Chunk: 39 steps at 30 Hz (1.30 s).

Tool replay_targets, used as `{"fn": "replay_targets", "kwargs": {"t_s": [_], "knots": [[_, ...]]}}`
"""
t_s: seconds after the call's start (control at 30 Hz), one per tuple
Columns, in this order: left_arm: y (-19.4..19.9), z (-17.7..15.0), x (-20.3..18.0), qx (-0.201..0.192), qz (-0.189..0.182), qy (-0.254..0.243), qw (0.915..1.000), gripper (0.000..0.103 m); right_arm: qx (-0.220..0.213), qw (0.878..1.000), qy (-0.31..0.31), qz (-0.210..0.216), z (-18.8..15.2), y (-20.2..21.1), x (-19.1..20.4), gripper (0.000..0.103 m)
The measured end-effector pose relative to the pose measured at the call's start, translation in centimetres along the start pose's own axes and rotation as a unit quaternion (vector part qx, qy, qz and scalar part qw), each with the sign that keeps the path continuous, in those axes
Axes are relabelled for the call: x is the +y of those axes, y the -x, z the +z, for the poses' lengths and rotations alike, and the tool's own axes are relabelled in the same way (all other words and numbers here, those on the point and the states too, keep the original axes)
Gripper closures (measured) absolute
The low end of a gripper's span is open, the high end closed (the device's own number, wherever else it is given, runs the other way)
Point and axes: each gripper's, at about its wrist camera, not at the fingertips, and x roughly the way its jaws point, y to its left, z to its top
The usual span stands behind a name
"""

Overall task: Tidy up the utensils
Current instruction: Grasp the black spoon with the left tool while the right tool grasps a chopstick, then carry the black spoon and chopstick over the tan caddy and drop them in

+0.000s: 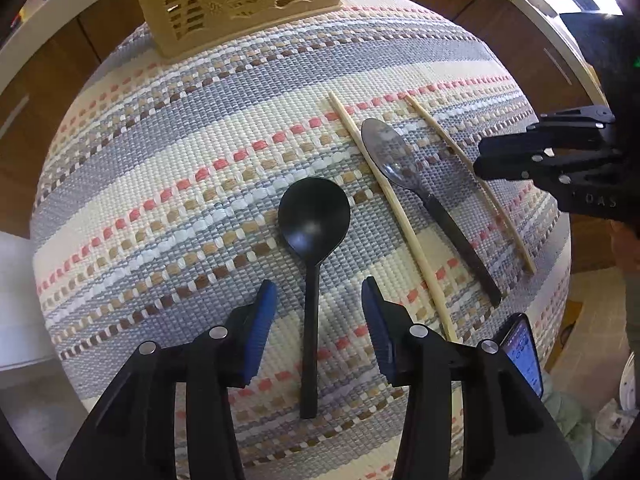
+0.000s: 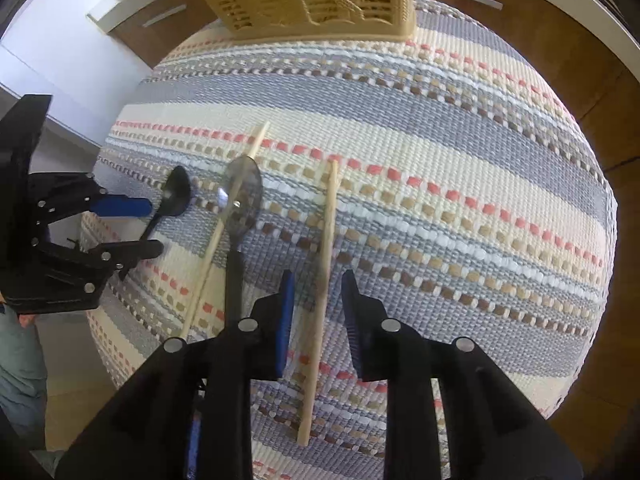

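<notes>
Utensils lie on woven mat (image 1: 160, 184); right gripper (image 1: 486, 162) reads "OAS".

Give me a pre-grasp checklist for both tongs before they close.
1. Left tongs open: ok.
2. Black spoon handle centred between left pads: ok.
3. Right tongs open: ok.
4. Right chopstick between right pads: ok.
5. Basket upright at the mat's far edge, path to it free: ok.
6. Height of pads above the mat: cannot tell.
</notes>
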Motion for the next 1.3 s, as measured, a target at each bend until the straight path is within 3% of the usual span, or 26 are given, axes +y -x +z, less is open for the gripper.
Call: {"fn": "replay_targets", "kwargs": {"t_s": [0.2, 0.27, 0.33, 0.37, 0.4, 0.47, 0.53, 0.7, 0.8, 0.97, 1.07, 1.3], "knots": [[-0.5, -0.2, -1.7, 0.011, 0.027, -0.021, 0.9994, 0.060, 0.028, 0.999, -0.006, -0.028, 0.6, -1.3, 0.6, 0.081], [-0.8, 0.0, -2.9, 0.016, 0.051, -0.033, 0.9980, 0.062, 0.041, 0.999, -0.003, -0.036, 0.9, -1.9, 1.6, 0.081], [-1.0, 0.1, -3.6, 0.016, 0.079, -0.042, 0.9959, 0.071, 0.048, 0.997, 0.013, -0.054, 1.0, -2.2, 2.8, 0.083], [-1.0, 0.1, -3.9, 0.014, 0.080, -0.044, 0.9957, 0.079, 0.047, 0.996, 0.025, -0.067, 1.0, -2.4, 3.5, 0.092], [-0.9, 0.2, -4.1, 0.009, 0.081, -0.045, 0.9957, 0.097, 0.047, 0.995, 0.032, -0.079, 1.0, -2.6, 4.1, 0.096], [-0.8, 0.3, -4.3, -0.004, 0.086, -0.037, 0.9956, 0.098, 0.045, 0.994, 0.043, -0.088, 0.9, -2.7, 4.8, 0.099], [0.1, 0.6, -3.9, -0.037, 0.072, -0.022, 0.9965, 0.098, 0.032, 0.997, 0.039, -0.061, 0.9, -2.3, 5.1, 0.099], [5.2, 1.5, -2.0, -0.140, 0.039, 0.022, 0.9891, 0.098, -0.044, 0.998, 0.047, -0.027, 1.5, 2.0, 5.4, 0.099], [9.8, 1.8, -1.0, -0.222, 0.026, 0.035, 0.9741, 0.098, -0.108, 0.992, 0.059, -0.012, 2.2, 5.9, 5.9, 0.099], [17.1, 4.1, 1.2, -0.364, 0.009, 0.060, 0.9296, 0.098, -0.222, 0.973, 0.070, 0.011, 5.1, 12.4, 6.8, 0.099], [19.9, 5.4, 1.2, -0.419, 0.028, 0.063, 0.9054, 0.098, -0.271, 0.960, 0.063, 0.013, 7.1, 15.9, 5.8, 0.099], [23.3, 8.1, 1.8, -0.507, 0.019, 0.055, 0.8599, 0.098, -0.410, 0.910, 0.059, -0.010, 11.0, 21.3, 6.0, 0.099]]}}
